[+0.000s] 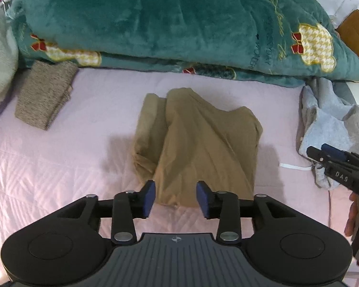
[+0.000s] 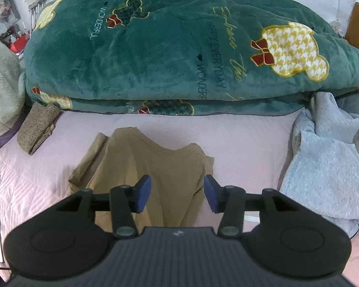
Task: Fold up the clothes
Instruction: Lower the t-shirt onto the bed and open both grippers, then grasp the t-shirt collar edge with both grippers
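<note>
A tan shirt (image 1: 198, 138) lies partly folded and rumpled on the pink bed sheet (image 1: 59, 162). It also shows in the right wrist view (image 2: 150, 167). My left gripper (image 1: 176, 197) is open and empty, just above the shirt's near edge. My right gripper (image 2: 177, 196) is open and empty over the shirt's near right part. The right gripper also shows at the right edge of the left wrist view (image 1: 328, 155), near the grey pile.
A big teal plush blanket (image 2: 167, 47) fills the back of the bed. A folded brown knit garment (image 1: 45, 93) lies at the left. A heap of grey clothes (image 2: 328, 162) lies at the right. A cream fleece (image 2: 0, 83) sits far left.
</note>
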The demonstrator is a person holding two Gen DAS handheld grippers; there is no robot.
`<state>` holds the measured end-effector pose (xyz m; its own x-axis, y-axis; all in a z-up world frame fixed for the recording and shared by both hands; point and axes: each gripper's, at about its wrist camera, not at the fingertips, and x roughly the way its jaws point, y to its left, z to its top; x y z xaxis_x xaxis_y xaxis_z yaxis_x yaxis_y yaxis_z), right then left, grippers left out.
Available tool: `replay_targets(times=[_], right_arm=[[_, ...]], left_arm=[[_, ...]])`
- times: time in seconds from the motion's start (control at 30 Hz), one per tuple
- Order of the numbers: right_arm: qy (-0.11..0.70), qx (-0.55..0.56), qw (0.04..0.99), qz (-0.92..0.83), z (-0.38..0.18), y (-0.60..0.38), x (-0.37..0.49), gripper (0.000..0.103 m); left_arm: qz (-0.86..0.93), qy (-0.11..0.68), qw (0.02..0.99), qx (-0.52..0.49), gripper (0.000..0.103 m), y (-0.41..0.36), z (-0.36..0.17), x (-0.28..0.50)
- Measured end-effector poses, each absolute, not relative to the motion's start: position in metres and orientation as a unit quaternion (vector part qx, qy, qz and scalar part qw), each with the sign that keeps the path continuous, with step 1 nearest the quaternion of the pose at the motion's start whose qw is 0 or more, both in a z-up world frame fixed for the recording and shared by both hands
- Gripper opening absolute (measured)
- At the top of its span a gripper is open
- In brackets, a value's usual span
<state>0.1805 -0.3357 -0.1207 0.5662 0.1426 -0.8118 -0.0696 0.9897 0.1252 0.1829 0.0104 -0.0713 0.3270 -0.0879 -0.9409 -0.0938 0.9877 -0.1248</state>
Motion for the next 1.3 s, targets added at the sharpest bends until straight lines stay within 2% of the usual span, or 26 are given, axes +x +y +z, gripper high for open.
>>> replay_targets(times=[0.37, 0.63, 0.97, 1.07, 1.3], right_arm=[[0.489, 0.001, 0.872, 0.040, -0.219, -0.339, 0.252, 0.050], [0.509, -0.011, 0.860, 0.039, -0.291, -0.337, 0.310, 0.049], [0.512, -0.030, 0.857, 0.048, -0.317, -0.325, 0.350, 0.049], [0.512, -0.043, 0.856, 0.051, -0.323, -0.323, 0.354, 0.049], [0.520, -0.038, 0.851, 0.058, -0.340, -0.323, 0.363, 0.049]], left_arm=[[-0.020, 0.555, 0.828, -0.080, 0.043, -0.007, -0.207, 0.322], [-0.019, 0.571, 0.817, -0.079, 0.043, -0.005, -0.278, 0.384], [-0.015, 0.582, 0.809, -0.082, 0.043, 0.003, -0.320, 0.430], [-0.019, 0.582, 0.809, -0.083, 0.040, 0.001, -0.329, 0.435], [-0.025, 0.587, 0.805, -0.082, 0.040, 0.001, -0.345, 0.442]])
